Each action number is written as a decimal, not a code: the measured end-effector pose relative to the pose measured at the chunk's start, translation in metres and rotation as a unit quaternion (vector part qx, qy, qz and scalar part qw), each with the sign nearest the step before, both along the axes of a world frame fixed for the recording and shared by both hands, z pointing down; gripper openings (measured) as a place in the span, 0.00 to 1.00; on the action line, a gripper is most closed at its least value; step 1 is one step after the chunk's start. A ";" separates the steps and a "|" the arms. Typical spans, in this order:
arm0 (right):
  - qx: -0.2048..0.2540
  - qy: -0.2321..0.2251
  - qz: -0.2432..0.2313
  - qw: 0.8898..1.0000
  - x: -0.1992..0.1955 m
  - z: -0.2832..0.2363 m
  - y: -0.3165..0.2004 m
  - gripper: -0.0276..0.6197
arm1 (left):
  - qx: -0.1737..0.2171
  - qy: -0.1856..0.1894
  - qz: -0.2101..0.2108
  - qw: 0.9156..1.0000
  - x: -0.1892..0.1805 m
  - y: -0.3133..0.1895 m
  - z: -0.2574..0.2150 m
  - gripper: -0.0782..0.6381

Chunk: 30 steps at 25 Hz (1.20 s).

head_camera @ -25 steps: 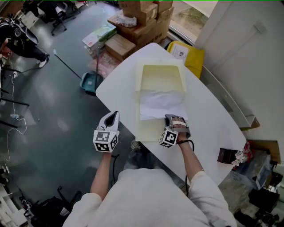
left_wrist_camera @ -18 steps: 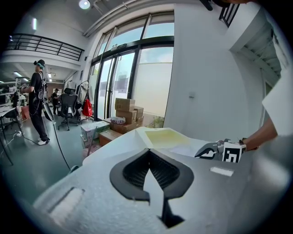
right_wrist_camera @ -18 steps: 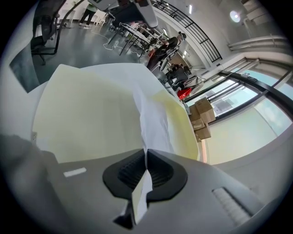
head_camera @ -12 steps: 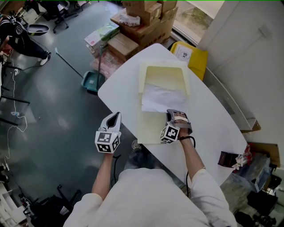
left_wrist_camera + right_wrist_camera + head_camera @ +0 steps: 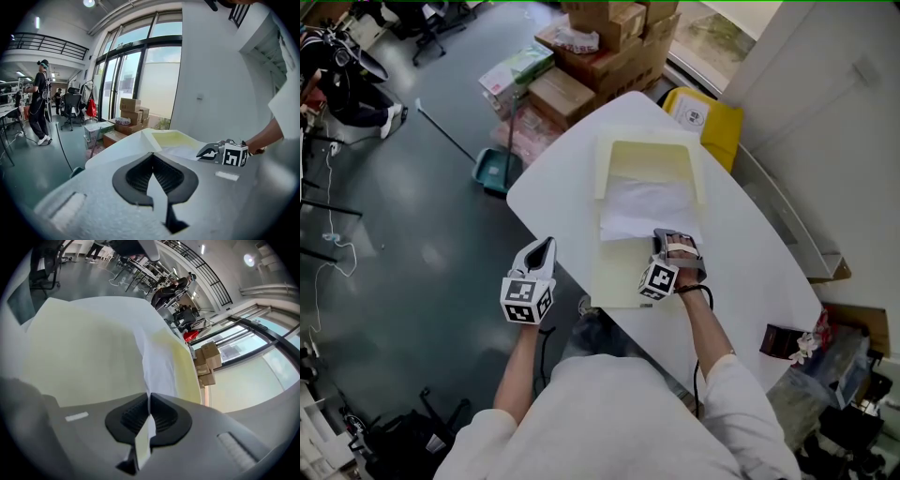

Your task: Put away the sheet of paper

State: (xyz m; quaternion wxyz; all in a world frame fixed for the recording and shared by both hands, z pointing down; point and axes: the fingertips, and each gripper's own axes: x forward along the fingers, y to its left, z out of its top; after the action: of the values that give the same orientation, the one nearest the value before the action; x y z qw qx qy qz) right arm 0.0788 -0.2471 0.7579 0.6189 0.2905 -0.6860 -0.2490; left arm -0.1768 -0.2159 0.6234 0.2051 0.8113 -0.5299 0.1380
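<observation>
A white sheet of paper (image 5: pixel 647 208) lies in an open pale-yellow folder (image 5: pixel 649 159) on the white table (image 5: pixel 750 272). My right gripper (image 5: pixel 667 236) is shut on the sheet's near edge. In the right gripper view the sheet (image 5: pixel 157 362) runs from between the closed jaws (image 5: pixel 149 399) out over the yellow folder (image 5: pixel 79 357). My left gripper (image 5: pixel 542 246) hangs beyond the table's left edge, over the floor, with its jaws together and nothing in them. The left gripper view (image 5: pixel 151 159) looks across the table at the right gripper (image 5: pixel 208 151) and the sheet (image 5: pixel 180 151).
Cardboard boxes (image 5: pixel 600 47) and a yellow bin (image 5: pixel 698 117) stand beyond the table's far end. A teal dustpan (image 5: pixel 492 173) lies on the floor at the left. A dark object (image 5: pixel 778 336) sits at the table's near right edge. A person (image 5: pixel 41 101) stands far off.
My right gripper has pushed the sheet a little farther away from me, deeper into the folder. The left gripper has kept its place.
</observation>
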 end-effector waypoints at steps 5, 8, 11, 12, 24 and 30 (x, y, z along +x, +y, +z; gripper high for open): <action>0.006 0.017 -0.016 1.000 0.000 0.000 -0.013 0.05 | -0.004 -0.001 0.002 1.000 0.002 -0.003 0.003 0.12; 0.016 0.029 -0.026 0.999 -0.006 -0.001 -0.019 0.05 | -0.006 -0.001 0.002 1.000 0.001 -0.007 0.004 0.12; 0.014 0.030 -0.023 0.999 -0.006 0.004 -0.023 0.05 | -0.006 -0.002 0.002 1.000 0.002 -0.009 0.005 0.12; 0.013 0.029 -0.023 0.999 -0.005 0.006 -0.024 0.05 | -0.006 -0.002 0.002 1.000 0.003 -0.010 0.005 0.12; 0.030 0.059 -0.025 0.998 0.007 0.005 -0.065 0.05 | -0.014 -0.006 -0.001 1.000 0.000 -0.012 0.008 0.12; 0.033 0.061 -0.032 0.997 0.005 0.009 -0.083 0.05 | -0.021 -0.009 -0.005 1.000 -0.006 -0.011 0.012 0.12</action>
State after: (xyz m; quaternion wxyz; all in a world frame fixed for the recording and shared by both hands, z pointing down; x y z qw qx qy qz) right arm 0.0839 -0.3304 0.7673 0.6415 0.2729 -0.6474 -0.3082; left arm -0.1826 -0.2272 0.6357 0.2180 0.8029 -0.5328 0.1548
